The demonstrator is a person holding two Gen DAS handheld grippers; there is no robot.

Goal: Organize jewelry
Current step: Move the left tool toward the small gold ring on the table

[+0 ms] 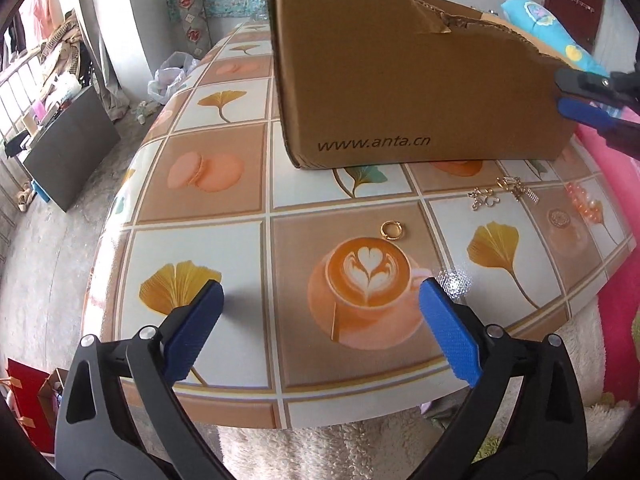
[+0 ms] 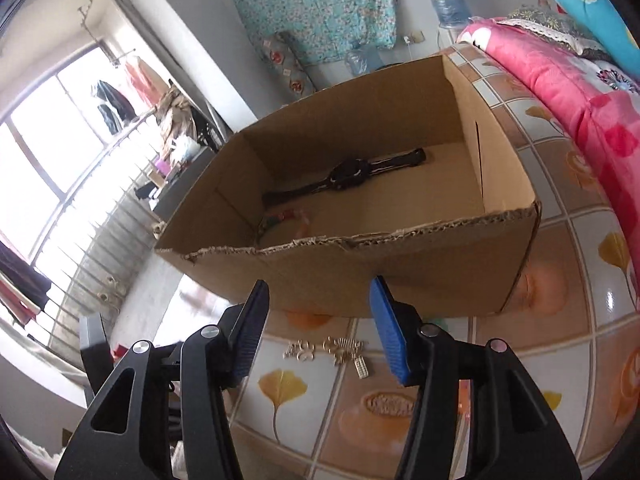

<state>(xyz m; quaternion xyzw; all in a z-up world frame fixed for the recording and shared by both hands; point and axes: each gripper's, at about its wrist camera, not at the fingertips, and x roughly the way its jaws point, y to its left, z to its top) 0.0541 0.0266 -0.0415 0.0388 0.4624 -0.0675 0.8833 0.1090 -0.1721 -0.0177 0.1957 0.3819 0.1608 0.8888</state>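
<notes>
A gold ring point(image 1: 392, 230) lies on the patterned table point(image 1: 224, 248), a little ahead of my left gripper point(image 1: 320, 286), which is wide open and holds nothing. Further right lie small gold and silver charms point(image 1: 502, 194) and an orange bead bracelet point(image 1: 584, 202). The open cardboard box point(image 2: 400, 276) holds a black watch point(image 2: 352, 174) and a colourful bracelet point(image 2: 280, 216). My right gripper point(image 2: 319, 282) hovers in front of the box's torn near wall, above the charms point(image 2: 340, 350), with its jaws apart and nothing between them. It also shows beside the box point(image 1: 400, 80) as the right gripper point(image 1: 558, 92).
A pink quilt point(image 2: 580, 100) runs along the table's right side. A fluffy white cover point(image 1: 360, 448) lies below the table's near edge. The floor drops off to the left, where a dark cabinet point(image 1: 68, 152) and clutter stand by a railing.
</notes>
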